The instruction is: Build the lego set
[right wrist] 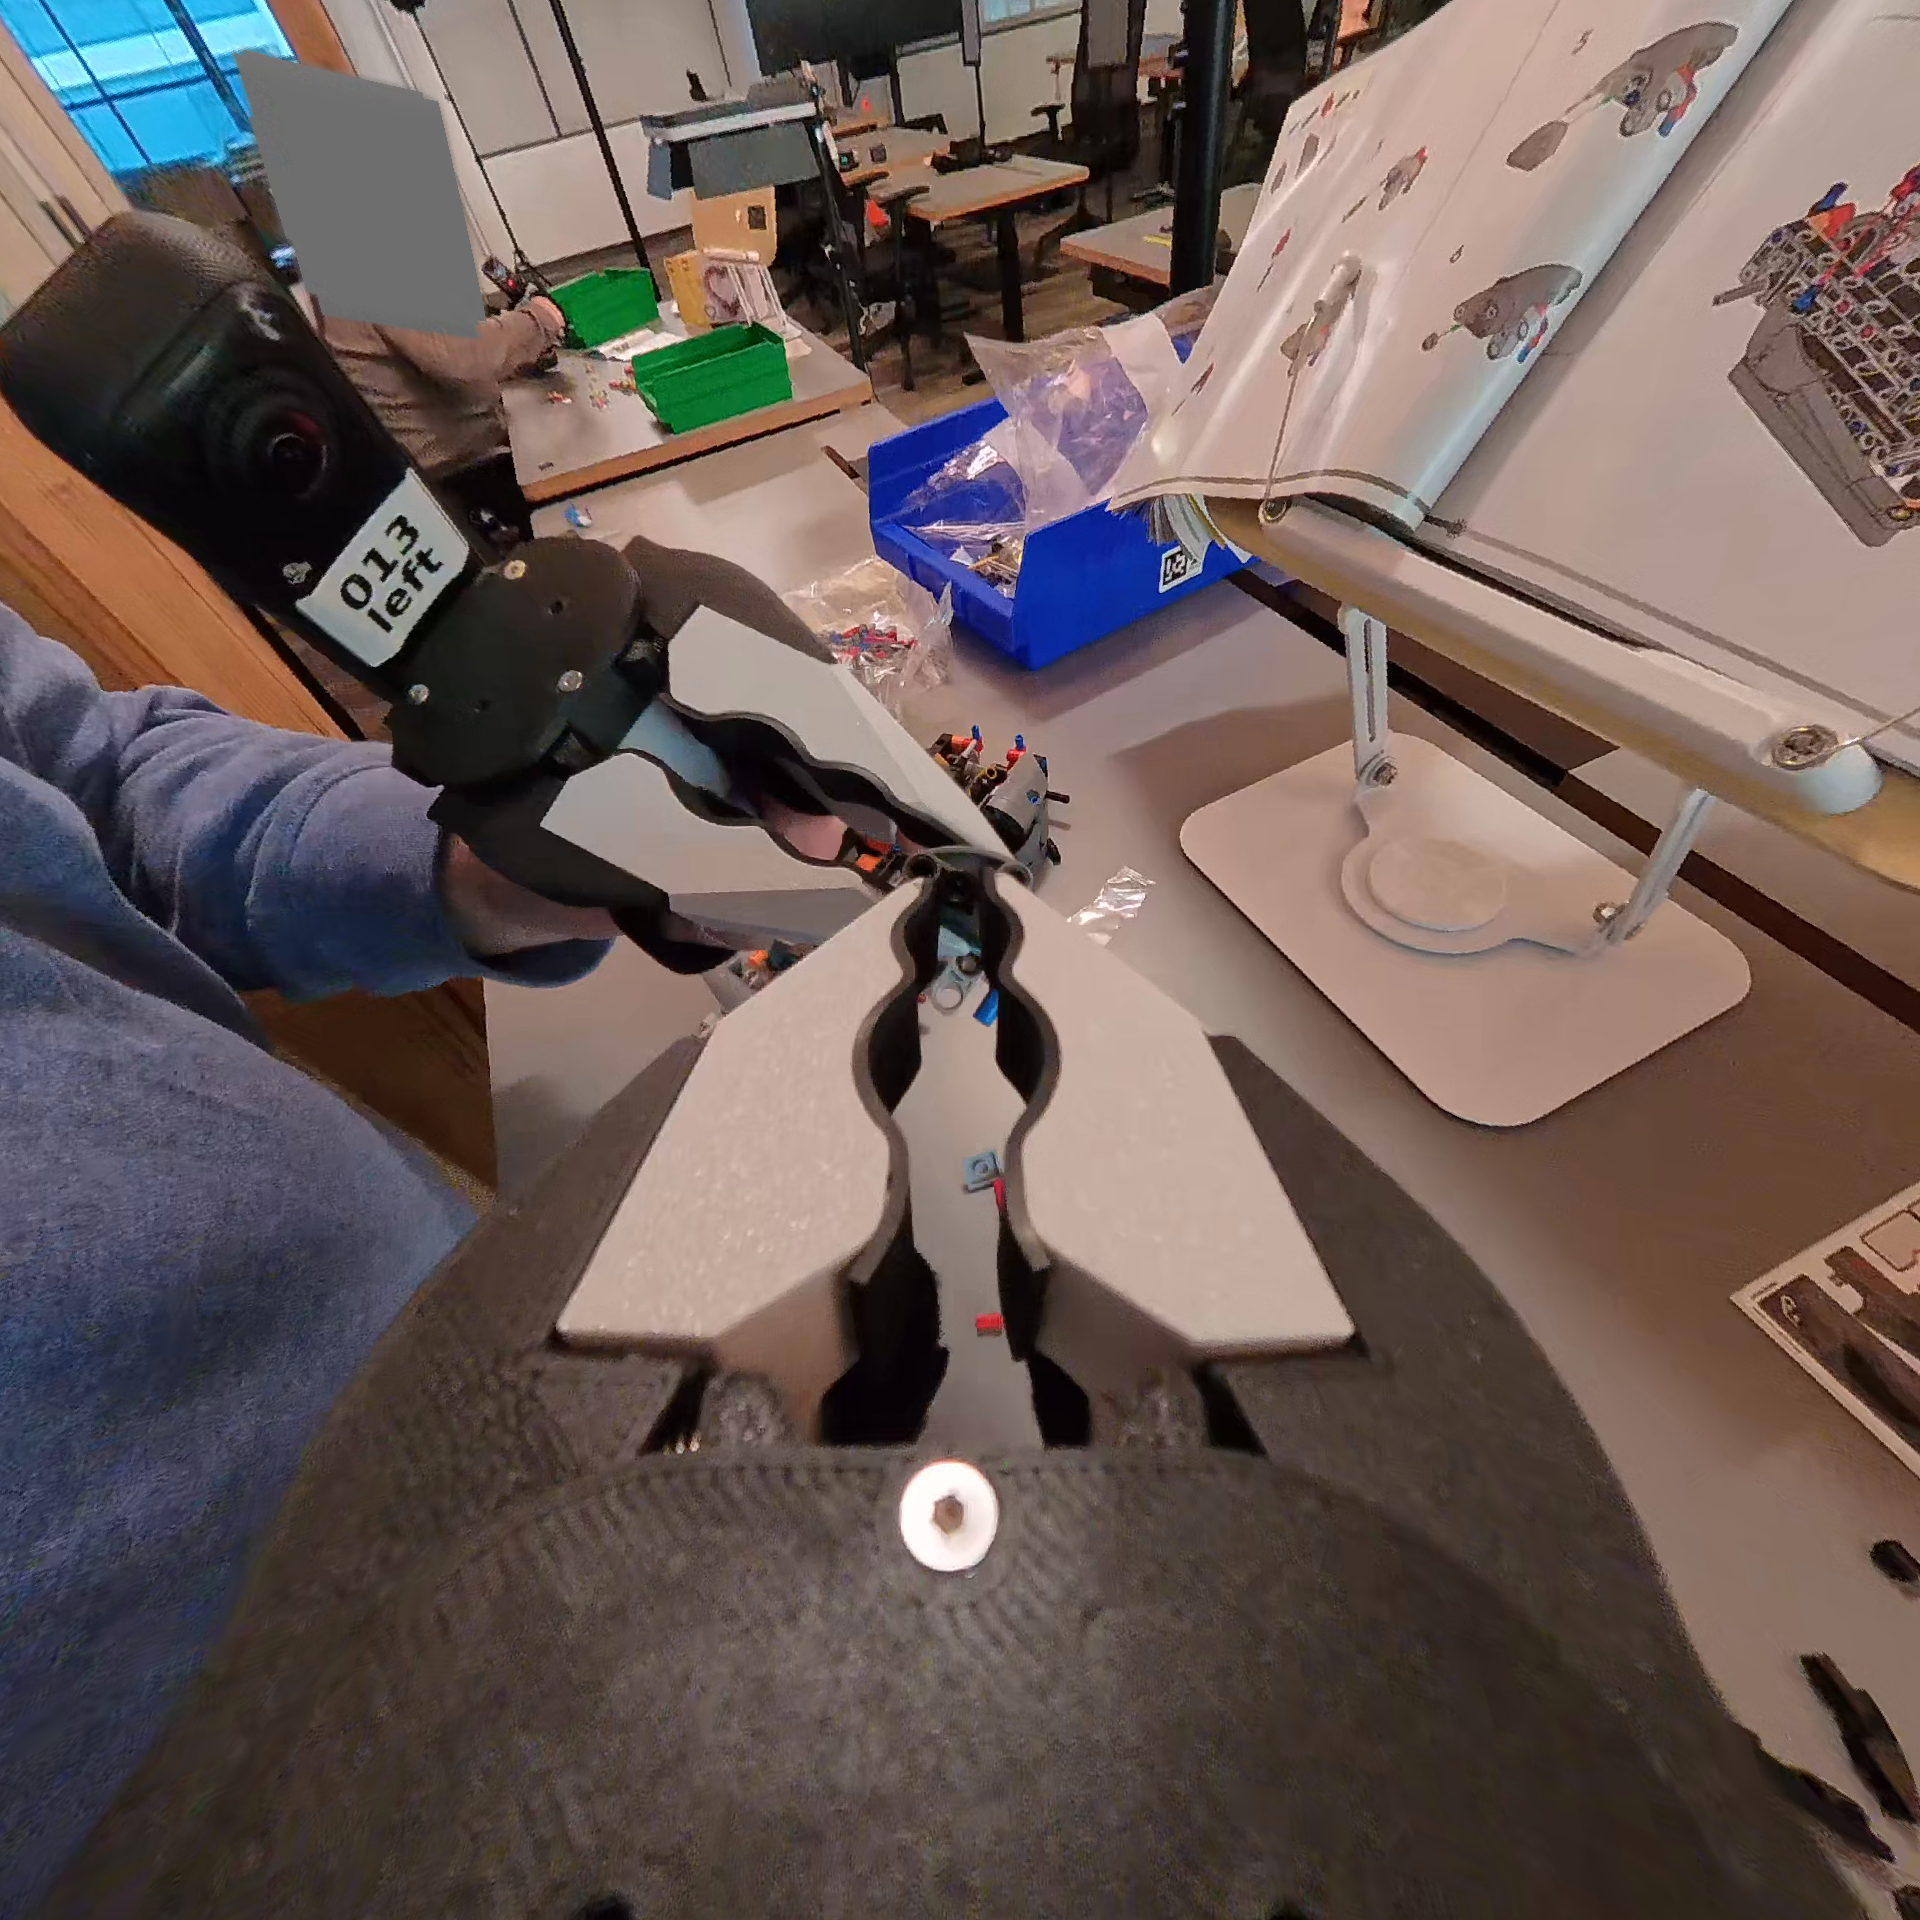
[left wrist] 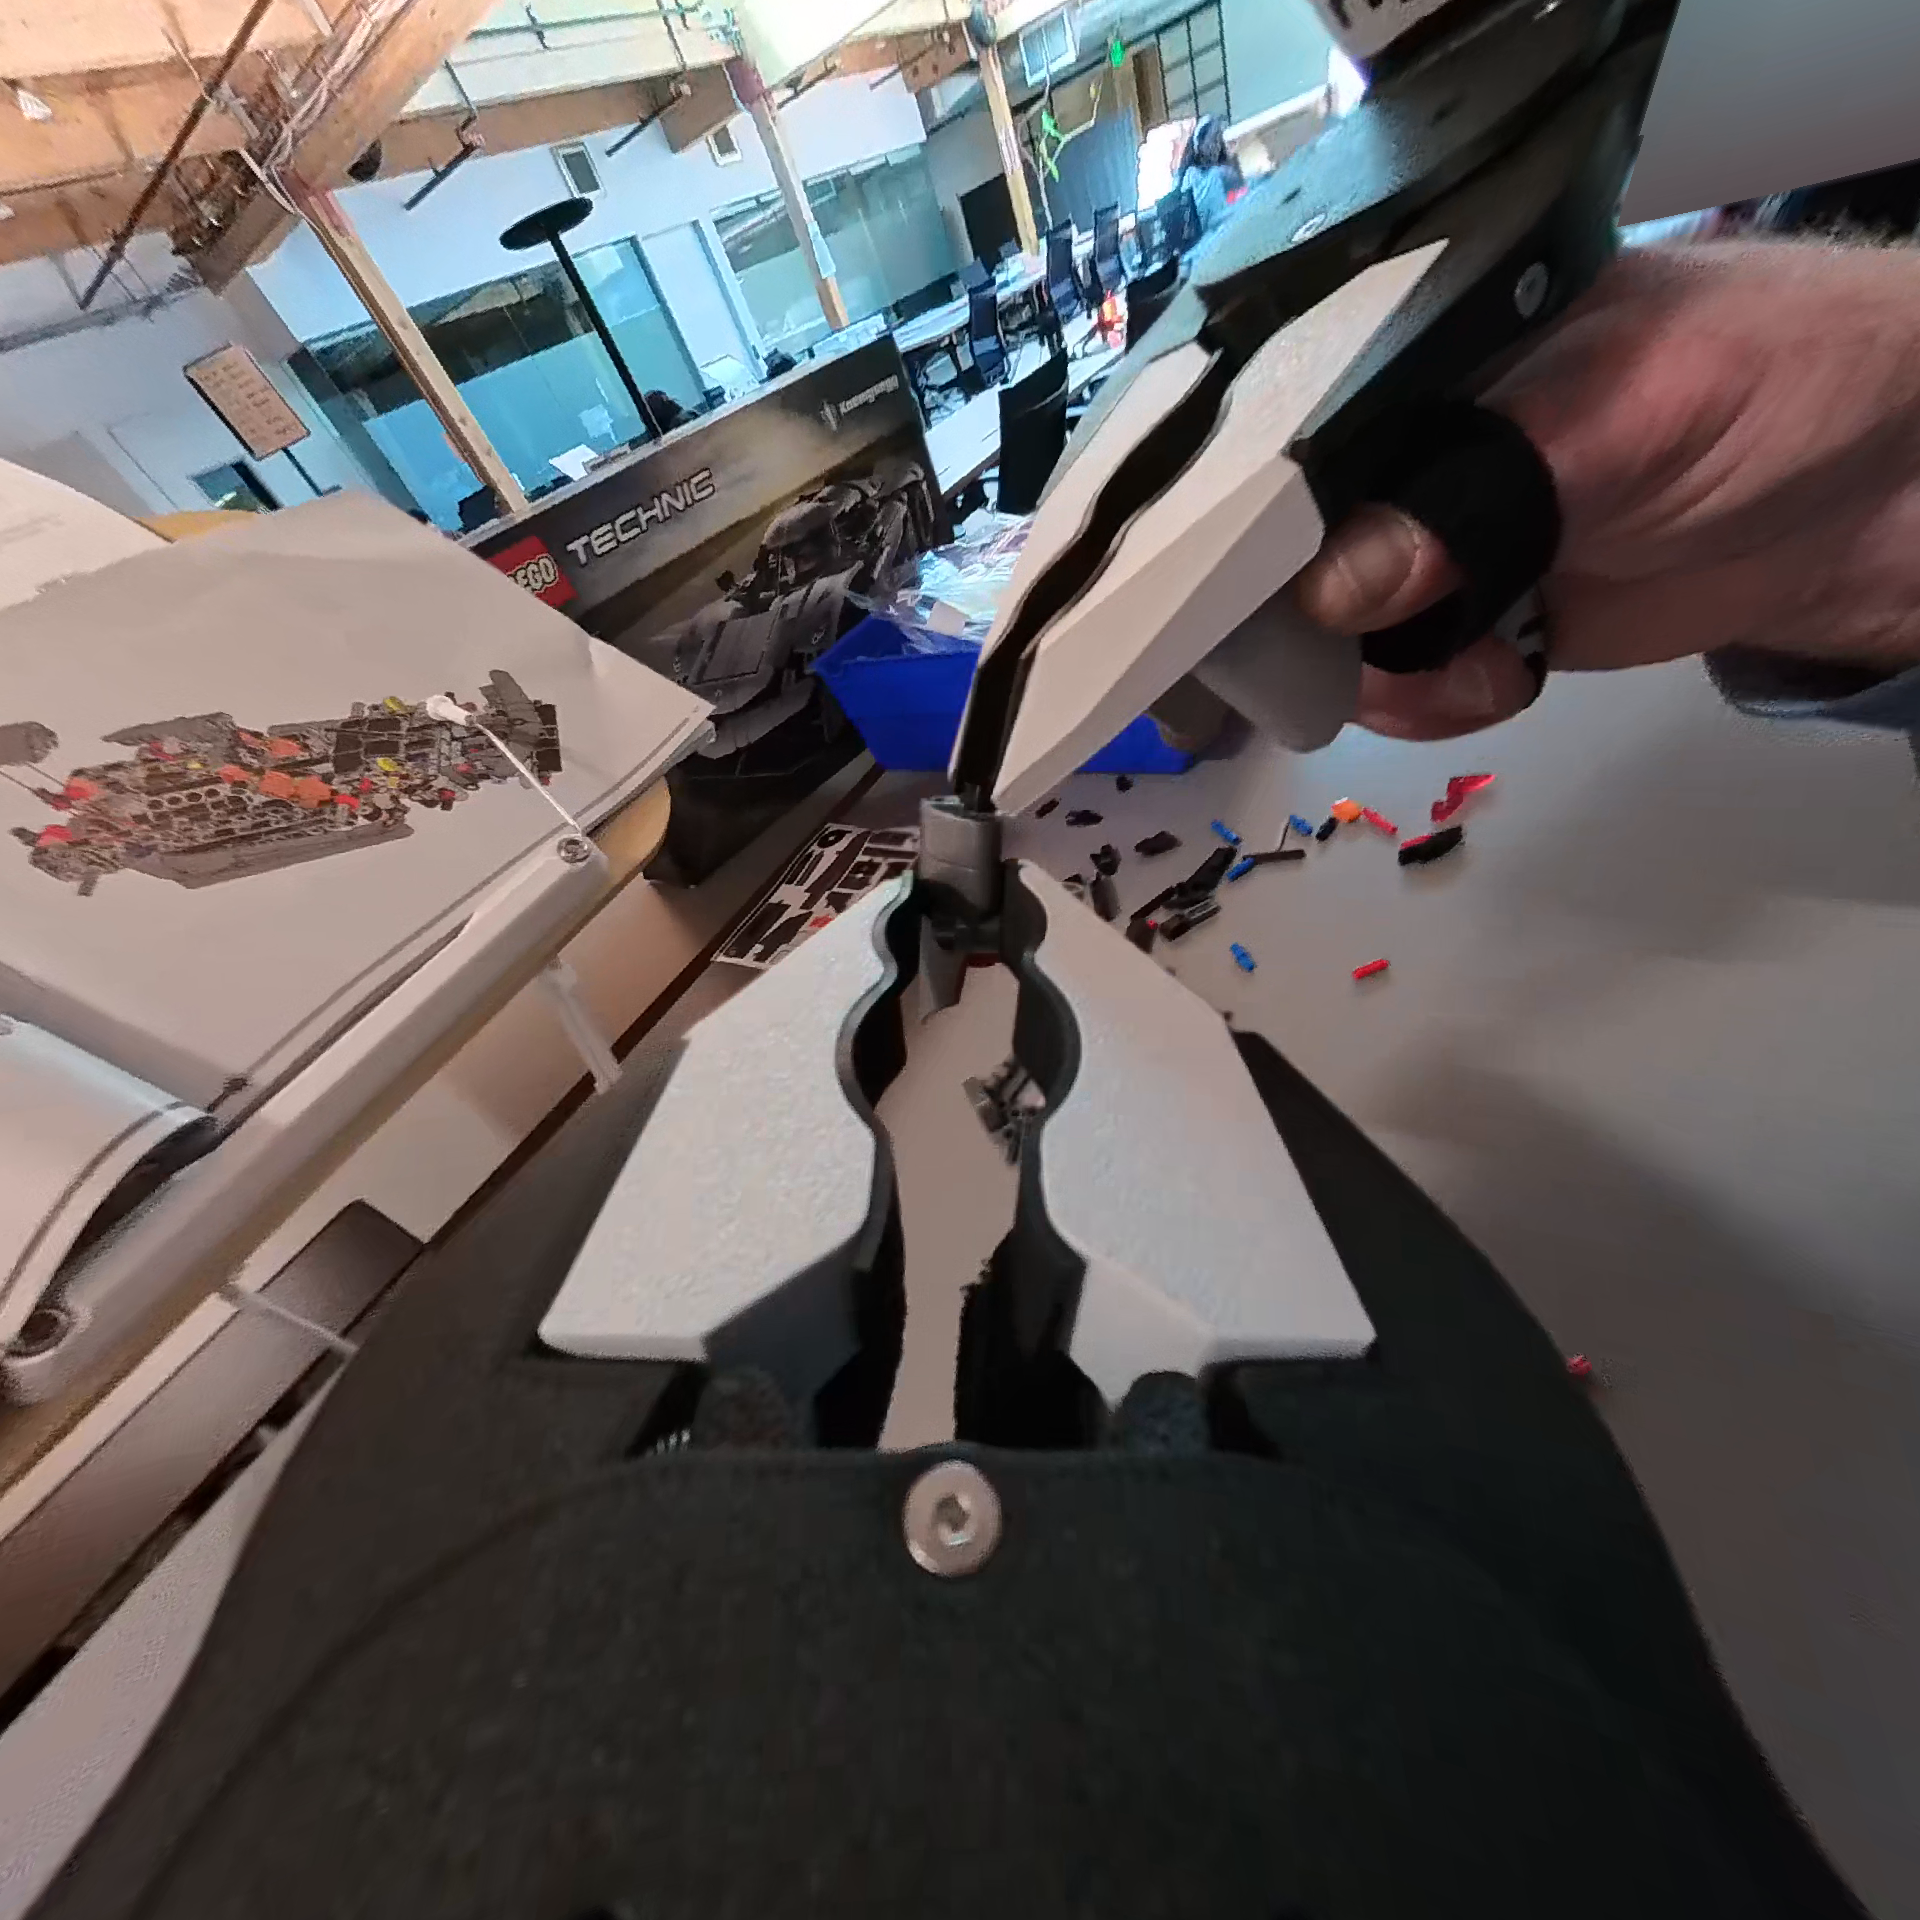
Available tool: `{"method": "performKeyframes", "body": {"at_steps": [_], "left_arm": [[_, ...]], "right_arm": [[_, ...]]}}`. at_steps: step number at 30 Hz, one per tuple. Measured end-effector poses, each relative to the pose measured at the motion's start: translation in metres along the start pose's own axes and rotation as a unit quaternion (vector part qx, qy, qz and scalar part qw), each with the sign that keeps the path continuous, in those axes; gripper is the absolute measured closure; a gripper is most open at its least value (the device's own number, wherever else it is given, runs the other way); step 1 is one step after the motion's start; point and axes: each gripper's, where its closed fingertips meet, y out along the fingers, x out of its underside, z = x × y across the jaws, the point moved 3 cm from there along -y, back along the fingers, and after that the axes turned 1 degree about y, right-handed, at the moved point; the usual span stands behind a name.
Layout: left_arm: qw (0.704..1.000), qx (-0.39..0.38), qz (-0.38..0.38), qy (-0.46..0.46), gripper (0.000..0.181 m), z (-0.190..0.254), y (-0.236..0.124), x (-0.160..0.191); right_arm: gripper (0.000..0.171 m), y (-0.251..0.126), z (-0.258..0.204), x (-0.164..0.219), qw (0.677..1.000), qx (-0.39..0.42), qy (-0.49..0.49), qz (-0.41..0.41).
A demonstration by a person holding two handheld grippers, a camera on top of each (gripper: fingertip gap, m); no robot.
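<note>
- Where the left wrist view looks along its own fingers, the left gripper [left wrist: 961, 894] pinches a grey lego piece [left wrist: 961, 857] between its tips, the white, grainy, wavy-edged fingers drawn narrow around it.
- Just above that grey piece, the right gripper [left wrist: 977, 790] comes down from the upper right, its fingers nearly together on a small dark part whose shape I cannot make out; a hand [left wrist: 1621, 499] in a black strap holds it.
- Right of the grey piece, small black, blue and red loose pieces [left wrist: 1247, 873] lie scattered on the smooth pale grey table [left wrist: 1558, 1091].
- Left of the grey piece, an open instruction booklet [left wrist: 312, 727] rests tilted on a white stand; behind it stand a dark set box [left wrist: 748, 540] and a blue bin [left wrist: 904, 696].
- Beyond the box is an office with glass walls and wooden beams.
- Seen from the right wrist view, the right gripper [right wrist: 961, 883] closes narrowly on the small part right where the left gripper [right wrist: 935, 857] meets it from the left.
- Just behind that meeting point, a partly built model [right wrist: 1003, 779] of black and grey parts sits on the table [right wrist: 1195, 1195].
- Farther behind stands the blue bin [right wrist: 1039, 561] holding crinkled clear bags; to the right, the booklet stand [right wrist: 1455, 914] has a flat rounded base.
- A blue fleece sleeve [right wrist: 208, 831] fills the left side.
</note>
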Motion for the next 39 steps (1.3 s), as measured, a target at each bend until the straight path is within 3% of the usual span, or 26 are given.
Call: {"method": "performKeyframes", "body": {"at_steps": [29,34,39], "left_arm": [[0.993,0.016,0.073,-0.086,0.168,-0.003,-0.005,-0.011],[0.989,0.034,0.082,-0.121,0.168,-0.005,-0.005,-0.015],[0.974,0.071,0.084,-0.195,0.168,-0.01,-0.004,-0.02]], "right_arm": [[0.161,-0.003,-0.008,-0.017,0.999,0.009,-0.027,-0.016],[0.145,-0.011,-0.016,-0.023,0.993,0.025,-0.117,-0.006],[0.143,-0.014,-0.019,-0.023,0.954,0.088,-0.282,-0.046]]}}
